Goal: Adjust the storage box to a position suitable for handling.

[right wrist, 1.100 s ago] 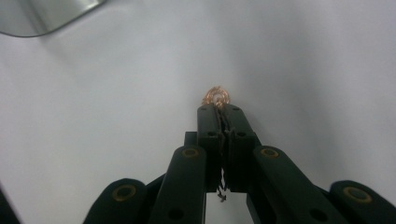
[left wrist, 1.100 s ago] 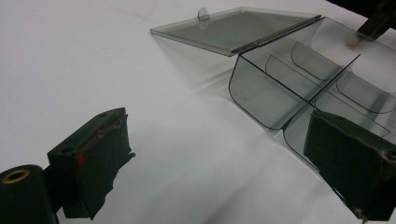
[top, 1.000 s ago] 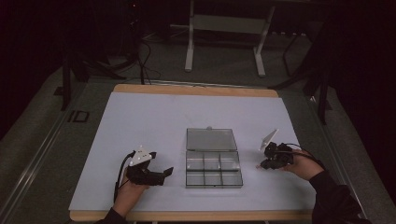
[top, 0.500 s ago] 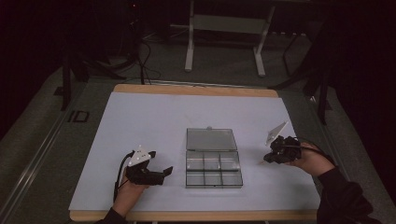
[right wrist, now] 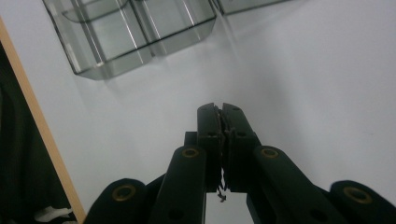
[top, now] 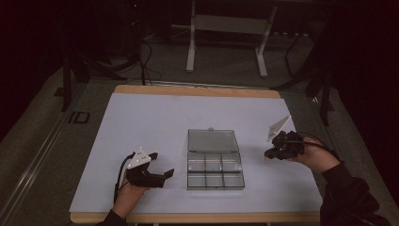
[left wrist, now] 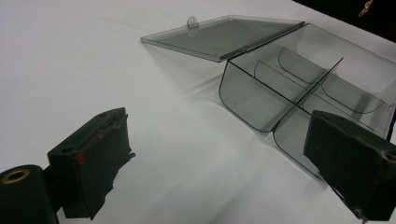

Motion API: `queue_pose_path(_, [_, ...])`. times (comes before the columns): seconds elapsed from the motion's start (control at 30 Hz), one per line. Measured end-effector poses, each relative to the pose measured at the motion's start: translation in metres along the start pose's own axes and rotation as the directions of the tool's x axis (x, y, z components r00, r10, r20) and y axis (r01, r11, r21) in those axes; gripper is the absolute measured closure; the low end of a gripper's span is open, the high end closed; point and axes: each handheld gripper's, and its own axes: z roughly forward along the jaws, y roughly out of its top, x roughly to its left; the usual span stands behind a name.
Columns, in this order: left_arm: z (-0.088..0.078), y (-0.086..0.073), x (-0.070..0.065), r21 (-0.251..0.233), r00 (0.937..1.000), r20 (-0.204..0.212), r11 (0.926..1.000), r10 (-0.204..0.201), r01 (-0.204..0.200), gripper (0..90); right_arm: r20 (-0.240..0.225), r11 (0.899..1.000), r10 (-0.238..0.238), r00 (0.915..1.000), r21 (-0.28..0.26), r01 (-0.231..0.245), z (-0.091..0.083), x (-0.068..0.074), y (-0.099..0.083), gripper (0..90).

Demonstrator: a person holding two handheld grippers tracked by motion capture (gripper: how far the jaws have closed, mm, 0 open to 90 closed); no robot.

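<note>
White table (top: 141,122) held a clear compartment box (top: 215,169) at its middle, lid (top: 211,140) flat behind. Left gripper (top: 162,165) waited nearby, jaws wide. Right gripper (top: 269,154) was clenched on nothing. Best reach slowly, without bumping the box.

You have no readable text, label, brand, number or sign here: none on the clear compartment box (top: 215,159), none on the tabletop (top: 155,117), none on either gripper.
</note>
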Motion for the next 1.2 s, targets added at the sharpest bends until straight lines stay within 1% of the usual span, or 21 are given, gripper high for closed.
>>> queue_pose_path(0.07, [0.001,0.000,0.000,0.007,1.0000,0.001,1.0000,0.003,-0.003,7.4,0.002,1.000,-0.009,1.0000,-0.005,0.009,-0.004,0.001,0.005,87.4])
queue_pose_path(0.27, [0.001,0.000,-0.001,0.001,0.9999,0.012,1.0000,0.009,-0.009,7.4,0.000,0.999,-0.041,0.9991,-0.008,0.041,-0.012,0.003,0.019,87.3])
queue_pose_path(0.37, [0.000,-0.001,-0.002,0.001,0.9998,0.013,0.9999,0.013,-0.013,7.4,0.006,0.998,-0.056,0.9984,-0.007,0.056,-0.014,0.005,0.026,87.4])
queue_pose_path(0.63, [-0.002,-0.001,-0.002,-0.007,0.9998,0.008,0.9999,0.016,-0.016,7.4,-0.007,0.995,-0.098,0.9951,-0.021,0.098,-0.016,0.010,0.048,87.4])
queue_pose_path(0.73, [-0.002,-0.001,-0.003,-0.006,0.9998,0.013,0.9999,0.014,-0.014,7.4,-0.012,0.992,-0.120,0.9927,-0.030,0.120,-0.016,0.012,0.055,87.4])
queue_pose_path(0.83, [-0.001,-0.001,-0.004,-0.008,0.9997,0.013,0.9998,0.019,-0.019,7.4,-0.017,0.991,-0.129,0.9915,-0.040,0.129,-0.014,0.014,0.060,87.4])
queue_pose_path(0.87, [-0.001,-0.001,-0.004,-0.005,0.9997,0.014,0.9998,0.022,-0.022,7.4,-0.029,0.989,-0.144,0.9892,-0.047,0.142,-0.011,0.017,0.067,87.3])
queue_pose_path(0.9, [-0.001,-0.001,-0.004,-0.004,0.9997,0.014,0.9998,0.022,-0.022,7.4,-0.029,0.989,-0.144,0.9892,-0.047,0.142,-0.011,0.017,0.067,87.3])
queue_pose_path(0.93, [-0.001,-0.001,-0.005,-0.005,0.9996,0.014,0.9997,0.023,-0.023,7.4,-0.039,0.987,-0.153,0.9875,-0.049,0.151,-0.009,0.018,0.070,87.3])
queue_pose_path(1.07, [-0.001,-0.001,-0.005,-0.007,0.9996,0.016,0.9997,0.022,-0.022,7.4,-0.052,0.984,-0.175,0.9833,-0.045,0.172,-0.002,0.022,0.079,87.3])
queue_pose_path(1.17, [-0.001,-0.002,-0.005,-0.008,0.9996,0.018,0.9998,0.020,-0.019,7.4,-0.065,0.982,-0.188,0.9800,-0.031,0.187,0.005,0.026,0.085,87.3])
queue_pose_path(1.2, [-0.001,-0.002,-0.005,-0.008,0.9996,0.018,0.9998,0.020,-0.019,7.4,-0.065,0.982,-0.188,0.9800,-0.031,0.187,0.005,0.026,0.085,87.3])
